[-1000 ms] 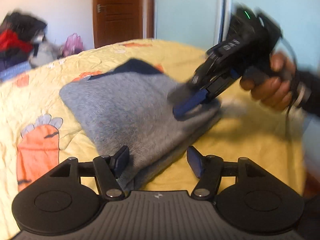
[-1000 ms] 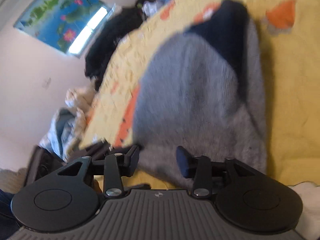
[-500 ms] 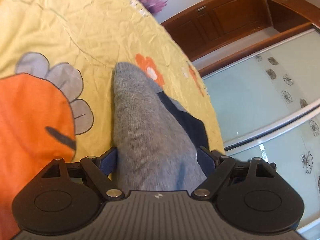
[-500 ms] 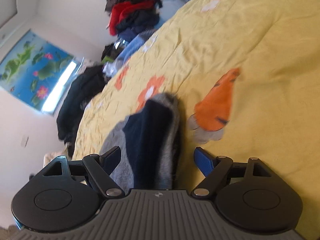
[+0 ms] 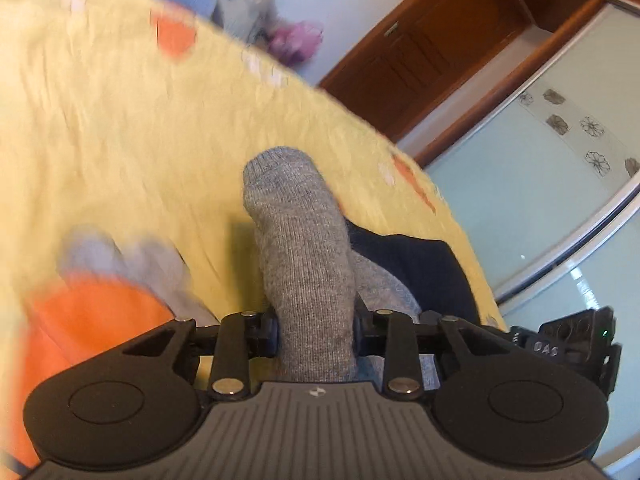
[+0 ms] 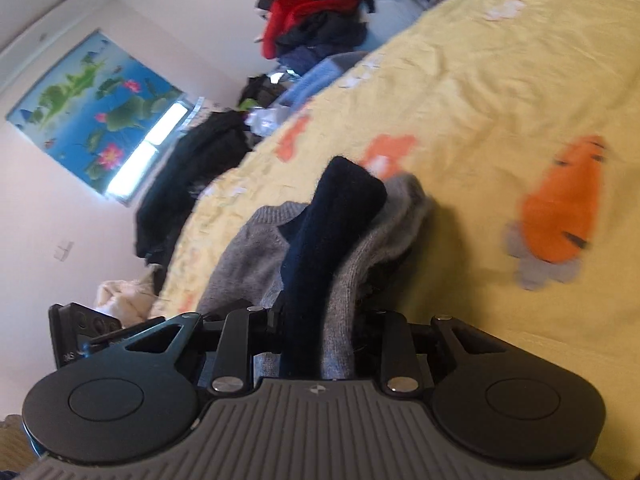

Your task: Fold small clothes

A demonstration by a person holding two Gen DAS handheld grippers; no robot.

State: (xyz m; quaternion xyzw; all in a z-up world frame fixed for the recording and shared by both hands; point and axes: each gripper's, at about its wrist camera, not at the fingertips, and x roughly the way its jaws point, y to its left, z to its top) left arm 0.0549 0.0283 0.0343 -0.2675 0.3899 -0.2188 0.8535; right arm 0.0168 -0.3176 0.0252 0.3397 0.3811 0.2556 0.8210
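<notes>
**Both grippers pinch the sweater on the bed**

The yellow bedspread (image 5: pixel 120 128) stretches wide and bare beyond the garment; a clothes pile (image 6: pixel 316 20) crowds its far edge. The grey sweater (image 5: pixel 304 248) lies bunched on the spread. The left gripper (image 5: pixel 315 330), angled downward, is closing on a grey fold. The right gripper (image 6: pixel 318 330) is closing on its navy and grey edge.

A grey knit sweater (image 5: pixel 308 256) with a navy blue panel (image 6: pixel 328 240) lies on a pale yellow bedspread (image 5: pixel 120 120) printed with orange carrots (image 6: pixel 560 216) that have grey tops. At 10 o'clock in the right wrist view hangs a blue picture (image 6: pixel 88 120) of green lotus leaves and pink flowers. At 1 o'clock in the left wrist view stands a reddish-brown wooden door (image 5: pixel 424 64), beside pale green glass (image 5: pixel 540 184) patterned with grey flowers.
</notes>
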